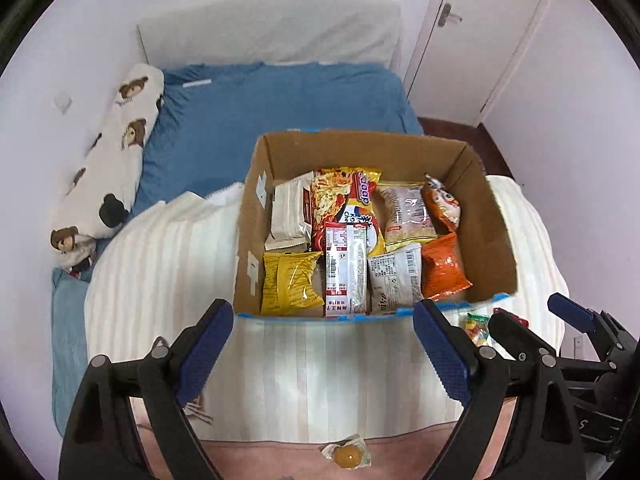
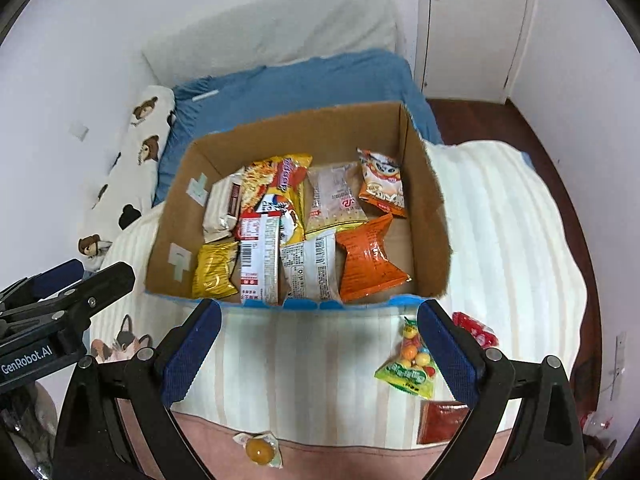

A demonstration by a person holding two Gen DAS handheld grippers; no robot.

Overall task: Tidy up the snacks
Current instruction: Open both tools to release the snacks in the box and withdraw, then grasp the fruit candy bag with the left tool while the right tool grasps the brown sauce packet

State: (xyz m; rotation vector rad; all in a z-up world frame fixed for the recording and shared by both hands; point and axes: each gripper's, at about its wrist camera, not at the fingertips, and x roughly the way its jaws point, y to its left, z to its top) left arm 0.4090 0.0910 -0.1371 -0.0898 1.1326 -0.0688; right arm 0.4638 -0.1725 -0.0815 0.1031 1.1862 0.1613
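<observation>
Both the left gripper (image 1: 324, 344) and right gripper (image 2: 320, 344) are holding blue-padded fingers (image 1: 206, 350) wide apart, gripping nothing, hovering before the snack-filled brown cardboard box (image 2: 424, 200) sitting mid-bed.

Bed (image 2: 520, 216) bears cardboard box (image 2: 424, 216) (snack-filled), loose candy bag (image 2: 408, 372).

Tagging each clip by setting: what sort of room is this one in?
Most likely a bedroom at home: a bed with a blue sheet, a bear-print pillow against the wall, and a white door beyond.
</observation>
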